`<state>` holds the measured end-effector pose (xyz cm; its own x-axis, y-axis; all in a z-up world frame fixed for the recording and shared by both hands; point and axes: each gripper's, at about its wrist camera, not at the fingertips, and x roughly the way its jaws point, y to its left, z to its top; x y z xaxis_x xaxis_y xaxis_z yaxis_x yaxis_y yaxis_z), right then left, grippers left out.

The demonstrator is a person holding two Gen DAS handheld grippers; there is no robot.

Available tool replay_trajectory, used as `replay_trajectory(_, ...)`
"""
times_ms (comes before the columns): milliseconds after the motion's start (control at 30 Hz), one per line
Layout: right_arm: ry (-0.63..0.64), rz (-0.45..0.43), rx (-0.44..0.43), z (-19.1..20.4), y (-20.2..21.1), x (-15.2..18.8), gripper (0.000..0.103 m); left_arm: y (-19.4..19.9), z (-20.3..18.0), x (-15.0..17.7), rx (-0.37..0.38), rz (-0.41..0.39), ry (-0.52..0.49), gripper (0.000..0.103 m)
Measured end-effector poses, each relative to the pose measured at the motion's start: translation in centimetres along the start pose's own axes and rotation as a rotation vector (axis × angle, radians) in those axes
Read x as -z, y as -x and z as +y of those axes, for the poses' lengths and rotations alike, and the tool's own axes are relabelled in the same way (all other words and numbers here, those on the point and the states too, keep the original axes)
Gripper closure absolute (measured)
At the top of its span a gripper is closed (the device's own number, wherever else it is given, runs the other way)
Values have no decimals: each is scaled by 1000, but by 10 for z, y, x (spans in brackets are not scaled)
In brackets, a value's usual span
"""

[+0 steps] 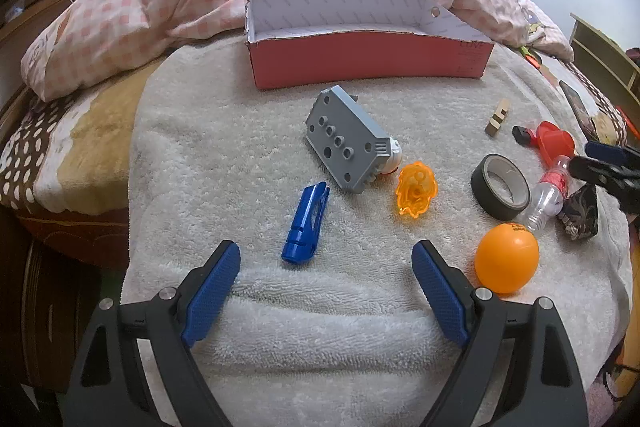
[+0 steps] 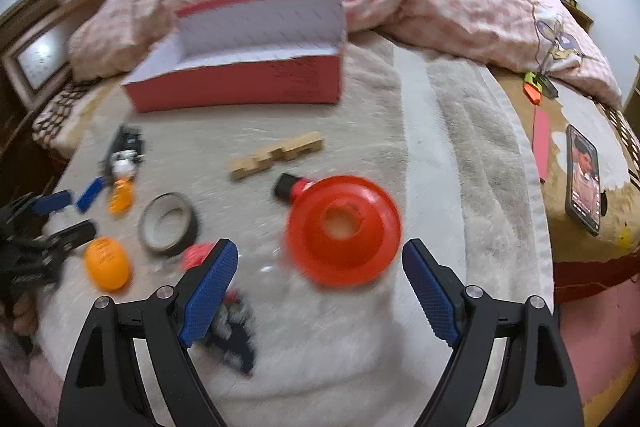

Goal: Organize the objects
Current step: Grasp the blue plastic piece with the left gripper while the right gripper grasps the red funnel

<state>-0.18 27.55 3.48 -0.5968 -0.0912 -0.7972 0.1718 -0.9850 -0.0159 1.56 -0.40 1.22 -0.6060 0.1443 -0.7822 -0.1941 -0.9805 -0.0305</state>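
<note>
An open red box [image 1: 368, 61] with a white inside stands at the back of a pale towel [image 1: 248, 155]; it also shows in the right wrist view [image 2: 240, 83]. My left gripper [image 1: 326, 257] is open and empty, just short of a blue plastic part [image 1: 306, 225]. Beyond lie a grey studded block [image 1: 346, 139] and an orange clear piece [image 1: 416, 193]. An orange ball [image 1: 506, 257] lies at its right finger. My right gripper [image 2: 320, 255] is open and empty, with a red funnel [image 2: 344, 229] just ahead between its fingers.
A tape roll [image 2: 168, 223], a wooden piece [image 2: 276, 155], a small bottle [image 1: 550, 193] and a dark wrapper [image 1: 582, 213] lie on the towel. A pink checked quilt [image 1: 180, 7] is heaped behind the box. A phone [image 2: 584, 177] lies at the right bed edge.
</note>
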Motion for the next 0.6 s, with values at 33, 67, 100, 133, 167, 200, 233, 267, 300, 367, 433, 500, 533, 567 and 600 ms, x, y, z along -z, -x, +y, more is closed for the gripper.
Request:
replay_trajectory(33, -2, 9, -1, -1, -3, -3, 16, 0, 1, 0, 1, 0, 1, 15)
replay_trajectory(67, -5, 19, -9, -2, -7, -6, 16, 0, 1, 0, 1, 0, 3, 15)
replay_trajectory(100, -8, 28, -20, -2, -11, -9, 16, -1, 1, -1, 0, 1, 4, 15)
replay_trajectory(133, -7, 38, -21, -3, -15, -12, 16, -1, 2, -1, 0, 2, 5, 15)
replay_trajectory(167, -4, 50, -16, -2, -18, -13, 16, -2, 2, -1, 0, 4, 5, 15)
replay_trajectory(200, -2, 61, -8, -2, -22, -14, 16, -2, 2, -1, 0, 5, 4, 15)
replay_trajectory(233, 5, 73, 6, -1, -27, -16, 16, -2, 1, -1, 0, 5, 3, 15)
replay_trajectory(267, 1, 75, 5, -1, -30, -16, 16, -2, 2, -1, 0, 4, 2, 15)
replay_trajectory(300, -5, 74, 0, -2, -33, -16, 17, -2, 2, -1, 1, 4, 2, 15)
replay_trajectory(367, -17, 88, -16, -3, -37, -17, 22, -2, 2, -1, 2, 4, 5, 15)
replay_trajectory(433, -21, 81, -10, -5, -38, -18, 29, -2, 2, -1, 2, 4, 7, 15)
replay_trajectory(500, -13, 79, -2, -5, -37, -18, 36, -2, 2, -1, 3, 6, 9, 15)
replay_trajectory(533, -10, 80, -3, -5, -36, -18, 36, -2, 2, -1, 4, 6, 9, 15)
replay_trajectory(567, -9, 80, -9, -5, -36, -18, 36, -2, 2, -1, 3, 6, 8, 15)
replay_trajectory(600, -8, 78, -16, -6, -35, -18, 36, -2, 2, -1, 3, 6, 8, 15)
